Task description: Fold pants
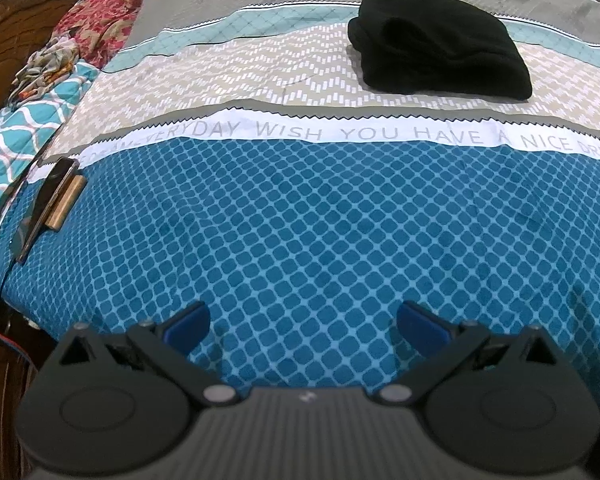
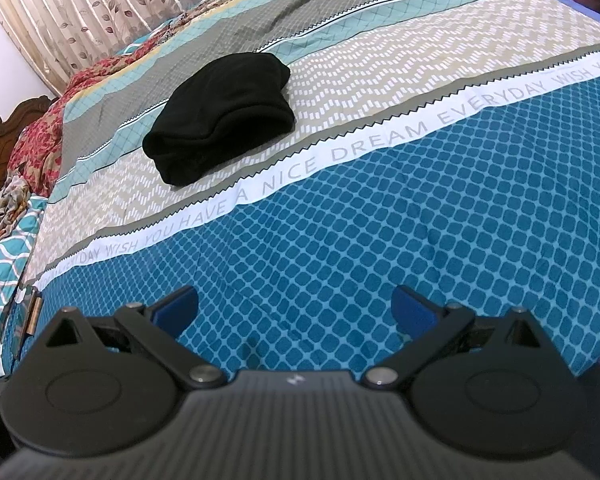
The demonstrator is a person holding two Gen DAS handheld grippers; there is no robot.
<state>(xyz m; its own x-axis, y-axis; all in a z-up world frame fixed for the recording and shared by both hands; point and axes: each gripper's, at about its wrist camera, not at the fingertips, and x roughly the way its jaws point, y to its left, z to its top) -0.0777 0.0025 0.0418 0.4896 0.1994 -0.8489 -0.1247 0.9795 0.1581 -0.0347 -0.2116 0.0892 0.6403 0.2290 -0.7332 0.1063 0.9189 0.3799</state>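
Observation:
Black pants [image 1: 440,44] lie folded into a compact bundle on the beige zigzag band of the bedspread, far ahead and to the right in the left wrist view. In the right wrist view the pants [image 2: 220,116] sit ahead and to the left. My left gripper [image 1: 302,324] is open and empty, low over the blue diamond-patterned part of the bedspread [image 1: 300,220] near the bed's front edge. My right gripper [image 2: 294,312] is also open and empty over the same blue area [image 2: 380,240], well short of the pants.
A dark phone-like object with a tan block [image 1: 52,204] lies near the bed's left edge, also in the right wrist view [image 2: 30,316]. Crumpled red floral and teal bedding [image 1: 92,20] is piled by the carved wooden headboard [image 1: 28,4]. Curtains [image 2: 100,8] hang behind.

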